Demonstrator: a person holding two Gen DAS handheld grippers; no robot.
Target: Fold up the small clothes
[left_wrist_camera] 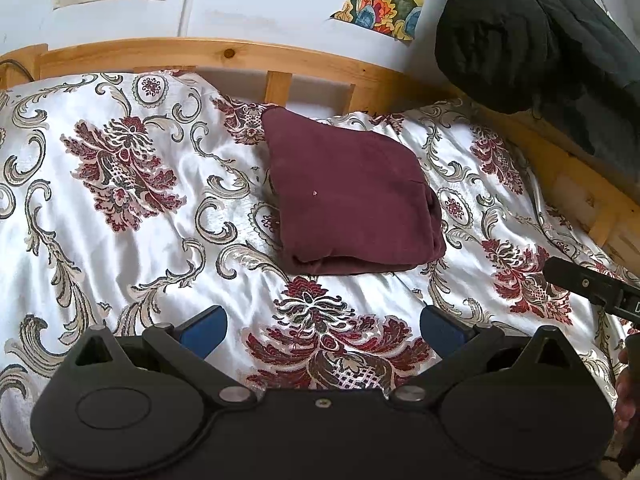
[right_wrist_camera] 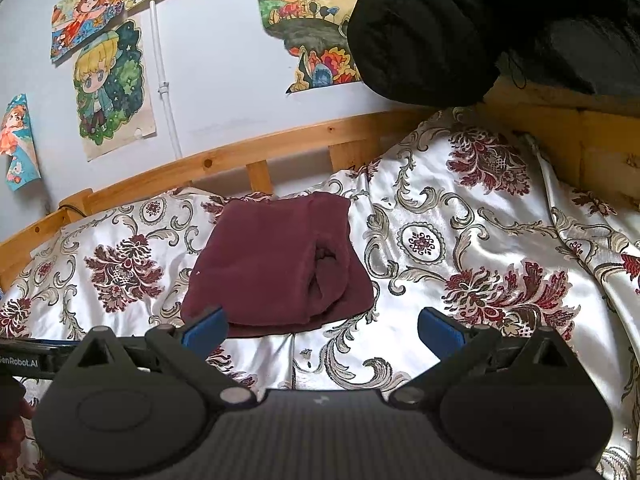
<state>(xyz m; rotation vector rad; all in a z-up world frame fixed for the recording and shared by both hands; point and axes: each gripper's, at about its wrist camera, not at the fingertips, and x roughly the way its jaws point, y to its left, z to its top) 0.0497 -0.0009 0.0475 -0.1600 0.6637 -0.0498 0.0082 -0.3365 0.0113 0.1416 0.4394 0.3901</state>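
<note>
Maroon garment (left_wrist_camera: 352, 196) lies folded in a compact stack mid-bed on the floral bedspread (left_wrist_camera: 120, 240) — looks finished. Left claw (left_wrist_camera: 323, 330) and right claw (right_wrist_camera: 322, 330) both wide and empty, held just short of it — likely released.
</note>
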